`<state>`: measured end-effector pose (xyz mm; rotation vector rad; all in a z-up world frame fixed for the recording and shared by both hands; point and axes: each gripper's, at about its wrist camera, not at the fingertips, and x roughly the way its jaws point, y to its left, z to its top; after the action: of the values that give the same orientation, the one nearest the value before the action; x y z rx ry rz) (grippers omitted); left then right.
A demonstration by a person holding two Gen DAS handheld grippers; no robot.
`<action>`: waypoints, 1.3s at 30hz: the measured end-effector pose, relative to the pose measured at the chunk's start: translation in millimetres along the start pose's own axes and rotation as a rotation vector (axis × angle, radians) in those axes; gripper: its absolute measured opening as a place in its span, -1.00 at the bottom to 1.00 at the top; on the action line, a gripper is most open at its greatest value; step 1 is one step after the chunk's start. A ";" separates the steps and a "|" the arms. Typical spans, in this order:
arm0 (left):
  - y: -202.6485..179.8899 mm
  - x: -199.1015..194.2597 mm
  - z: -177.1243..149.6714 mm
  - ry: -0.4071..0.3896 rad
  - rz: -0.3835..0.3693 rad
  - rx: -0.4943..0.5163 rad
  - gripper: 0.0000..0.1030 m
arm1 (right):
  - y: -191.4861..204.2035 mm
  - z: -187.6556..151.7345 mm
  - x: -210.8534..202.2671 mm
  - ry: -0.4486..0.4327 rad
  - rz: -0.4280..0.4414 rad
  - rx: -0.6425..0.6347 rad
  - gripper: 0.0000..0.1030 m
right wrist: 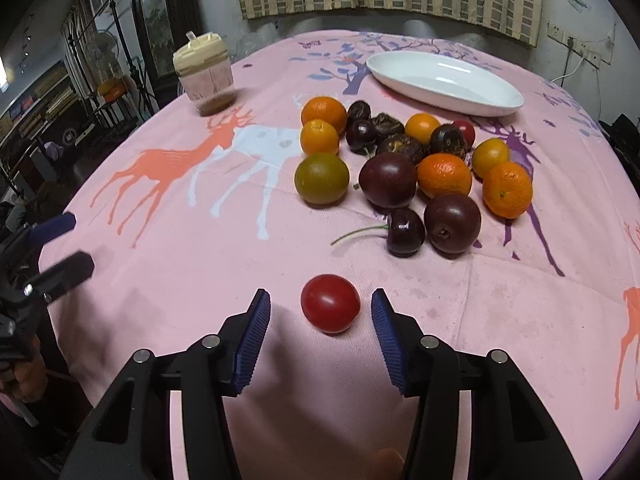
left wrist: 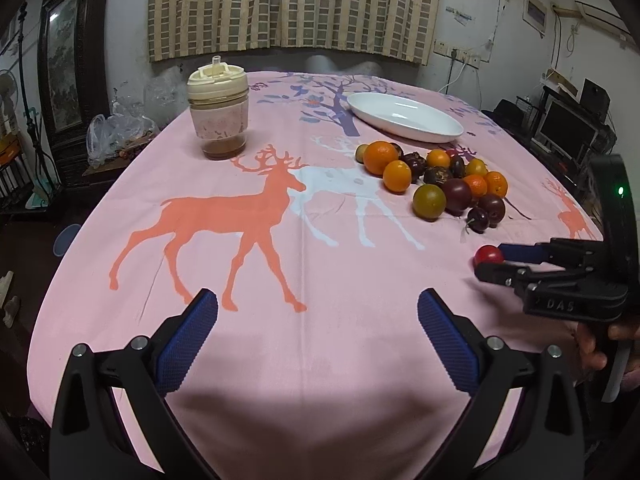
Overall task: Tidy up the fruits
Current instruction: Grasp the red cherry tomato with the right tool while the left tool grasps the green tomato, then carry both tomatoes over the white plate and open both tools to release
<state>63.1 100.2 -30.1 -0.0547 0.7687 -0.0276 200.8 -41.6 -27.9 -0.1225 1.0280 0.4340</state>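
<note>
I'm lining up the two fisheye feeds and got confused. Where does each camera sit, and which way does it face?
Left wrist view: sits on the left gripper, facing across the pink deer-print tablecloth toward the oval white plate; its open blue-padded fingers show, the right gripper at right.
Right wrist view: sits on the right gripper, looking at the small red tomato between its open fingers; the left gripper at left.
Shared: tablecloth, plate, fruit pile, cream-lidded cup.

Glossy smooth tomato (right wrist: pixel 330 303), matt pink cloth tablecloth (right wrist: pixel 200 264), glazed white plate (right wrist: pixel 444 82), ribbed blue pads (right wrist: pixel 253 340).
</note>
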 end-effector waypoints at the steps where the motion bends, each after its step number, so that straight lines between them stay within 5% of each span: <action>1: -1.5 1.2 2.6 -0.001 0.003 0.007 0.83 | -1.2 -1.6 2.8 0.012 0.006 -0.008 -0.32; 5: -12.9 13.1 19.7 0.039 -0.055 0.034 0.32 | -12.2 -5.2 -0.6 0.010 0.044 -0.008 -0.45; 13: -69.6 67.1 69.4 0.106 -0.195 0.213 0.00 | -56.1 11.6 -40.0 -0.102 0.110 0.091 -0.44; 21: -106.5 114.6 91.9 0.182 -0.287 0.297 -0.14 | -98.7 30.6 -51.5 -0.149 0.089 0.163 -0.44; 35: -99.8 145.9 89.9 0.228 -0.206 0.305 -0.25 | -112.3 49.9 -44.2 -0.160 0.085 0.163 -0.42; 39: -93.8 157.4 88.1 0.267 -0.232 0.271 -0.28 | -115.5 52.2 -42.6 -0.155 0.075 0.165 -0.42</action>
<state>237.0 2.9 -70.5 0.1197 1.0160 -0.3650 270.7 -143.3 23.5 0.0966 0.9136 0.4181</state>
